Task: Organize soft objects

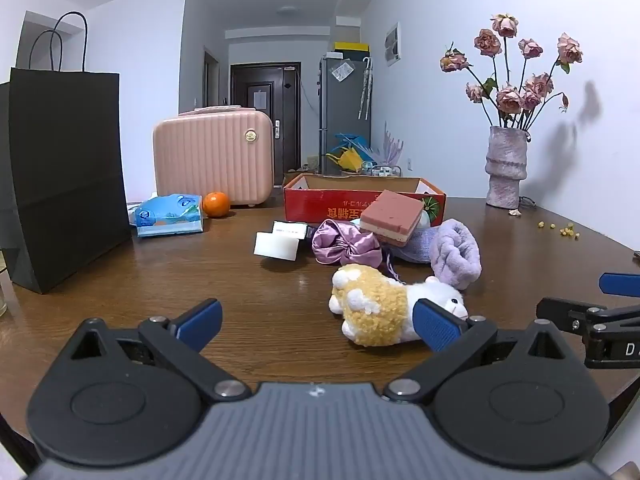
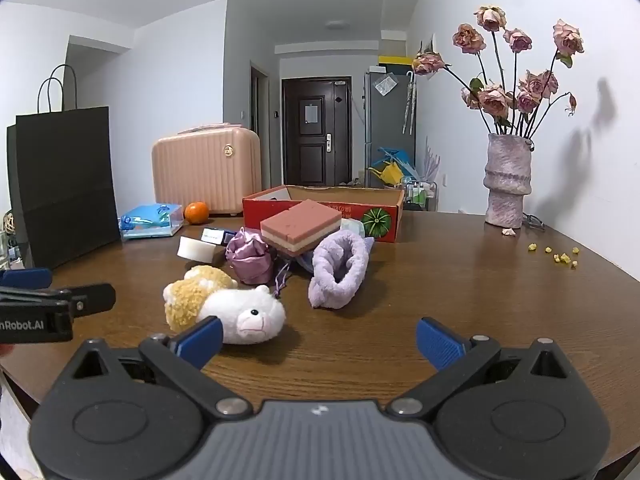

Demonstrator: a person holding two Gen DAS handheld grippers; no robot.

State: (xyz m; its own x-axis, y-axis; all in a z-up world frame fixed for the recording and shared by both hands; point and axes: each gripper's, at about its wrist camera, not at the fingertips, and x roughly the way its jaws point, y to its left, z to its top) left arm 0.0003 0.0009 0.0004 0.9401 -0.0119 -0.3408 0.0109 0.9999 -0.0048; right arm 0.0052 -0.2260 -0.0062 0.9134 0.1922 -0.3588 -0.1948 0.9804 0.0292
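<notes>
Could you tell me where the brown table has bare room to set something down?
Free: the wooden table between the lilac towel roll and the mottled vase; also between the black paper bag and the white foam block. Crowded: before the red cardboard box.

Both views are evenly and fairly brightly lit with a cool, bluish-white cast. The light falls from above and the near left: the flowers [image 1: 516, 72] and vase [image 1: 505, 166] throw a soft, dark shadow rightward onto the white wall [image 1: 460, 20], and the plush toy [image 2: 224, 306] leaves a faint shadow on the table [image 2: 460, 300] toward its right edge. The polished tabletop carries a dull sheen near the black bag [image 1: 60, 176], with no harsh glare. Focus is sharp throughout. Fisheye distortion bends walls and table edges, and the picture corners go black.
</notes>
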